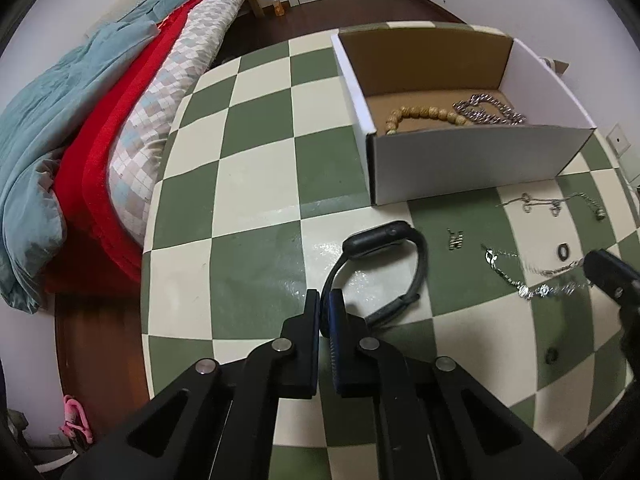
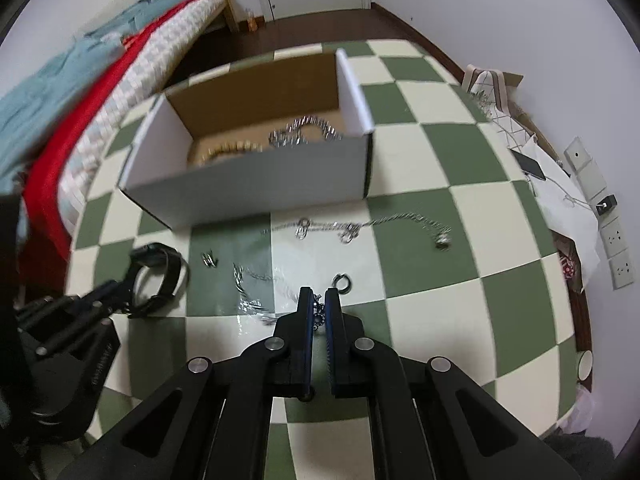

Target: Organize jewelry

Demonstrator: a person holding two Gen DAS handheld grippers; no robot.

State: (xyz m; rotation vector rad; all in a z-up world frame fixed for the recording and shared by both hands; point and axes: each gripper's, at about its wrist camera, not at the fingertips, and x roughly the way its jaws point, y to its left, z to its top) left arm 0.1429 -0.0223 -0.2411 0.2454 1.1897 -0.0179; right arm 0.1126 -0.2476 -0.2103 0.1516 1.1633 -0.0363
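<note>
A black smartwatch (image 1: 378,240) lies on the green-and-cream checked table (image 1: 256,184). My left gripper (image 1: 325,298) is shut on its strap, low on the band's left side; from the right wrist view the watch (image 2: 154,258) sits at the far left. My right gripper (image 2: 319,296) is shut on a thin silver necklace (image 2: 248,280), whose chain (image 1: 520,284) trails left across the table. The white cardboard box (image 1: 460,160) behind holds a wooden bead bracelet (image 1: 420,114) and a chunky silver chain (image 1: 488,110).
A fine chain with small rings (image 2: 360,226), a pair of small earrings (image 2: 209,260) and a dark ring (image 2: 342,282) lie loose in front of the box. A bed with red and teal covers (image 1: 100,140) borders the table's left. A phone (image 2: 532,164) and cloth lie right.
</note>
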